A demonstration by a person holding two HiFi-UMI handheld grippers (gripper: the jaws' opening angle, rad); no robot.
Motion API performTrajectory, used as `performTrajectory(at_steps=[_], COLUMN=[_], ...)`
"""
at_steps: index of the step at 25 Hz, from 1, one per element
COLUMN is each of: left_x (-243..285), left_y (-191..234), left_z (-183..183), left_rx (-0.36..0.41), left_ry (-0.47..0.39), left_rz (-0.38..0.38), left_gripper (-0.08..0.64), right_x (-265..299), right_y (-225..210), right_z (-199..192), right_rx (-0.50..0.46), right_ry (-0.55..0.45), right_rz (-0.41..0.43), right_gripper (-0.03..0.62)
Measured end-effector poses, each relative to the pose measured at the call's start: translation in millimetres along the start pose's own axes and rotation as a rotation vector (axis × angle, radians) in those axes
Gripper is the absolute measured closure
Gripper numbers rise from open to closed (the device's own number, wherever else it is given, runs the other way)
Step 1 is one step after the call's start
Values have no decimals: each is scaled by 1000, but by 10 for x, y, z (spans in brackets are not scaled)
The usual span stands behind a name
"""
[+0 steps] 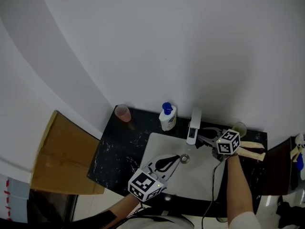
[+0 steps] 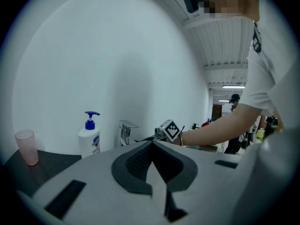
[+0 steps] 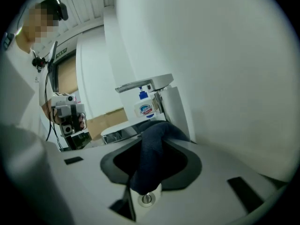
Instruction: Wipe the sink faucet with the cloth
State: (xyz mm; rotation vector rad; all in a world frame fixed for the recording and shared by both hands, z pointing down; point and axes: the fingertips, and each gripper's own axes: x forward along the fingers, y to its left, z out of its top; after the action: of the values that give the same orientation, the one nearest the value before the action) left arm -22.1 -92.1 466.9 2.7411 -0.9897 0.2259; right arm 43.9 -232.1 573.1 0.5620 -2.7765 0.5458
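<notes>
On the dark tabletop (image 1: pixel 119 147), a soap bottle (image 1: pixel 167 117) stands beyond the faucet (image 1: pixel 193 125) as seen from the right gripper (image 1: pixel 204 138), and a pink cup (image 1: pixel 123 112) stands further off the same way. A pale cup (image 1: pixel 239 128) sits just beside the right gripper's marker cube, on the wall side. A cardboard box (image 1: pixel 62 156) lies well off past the tabletop's end, to the left of the left gripper (image 2: pixel 152 144). The left gripper hangs over the white sink (image 1: pixel 198 175) with its jaws together and empty, the faucet ahead of it and a little left, and nothing between. The right gripper is clamped on the dark blue cloth (image 3: pixel 150 158), which runs along between its jaws and out past the tips, close to the faucet's base; whether they touch I cannot tell. The faucet's body stands upright, and its spout runs level, away from the wall and out over the sink. There is one faucet, one cloth, one soap bottle, two cups and one box.
</notes>
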Motion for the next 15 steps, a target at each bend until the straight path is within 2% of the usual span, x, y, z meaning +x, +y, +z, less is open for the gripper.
performTrajectory(at_steps=[3,7,15], left_x=[1,-31,-137], left_y=[-41,-29,-48], left_z=[12,34,85], left_rx=[-2,1,-1], left_ry=[-3,-12,-28], left_rz=[-4,4,16], left_gripper=[558,558,557], right_x=[62,44,-106], right_y=[132,485,824], right_z=[-39,-133,-236], right_rx=[36,56,65], right_ry=[-16,4,-21], right_rz=[64,207,239], right_gripper=[474,474,472])
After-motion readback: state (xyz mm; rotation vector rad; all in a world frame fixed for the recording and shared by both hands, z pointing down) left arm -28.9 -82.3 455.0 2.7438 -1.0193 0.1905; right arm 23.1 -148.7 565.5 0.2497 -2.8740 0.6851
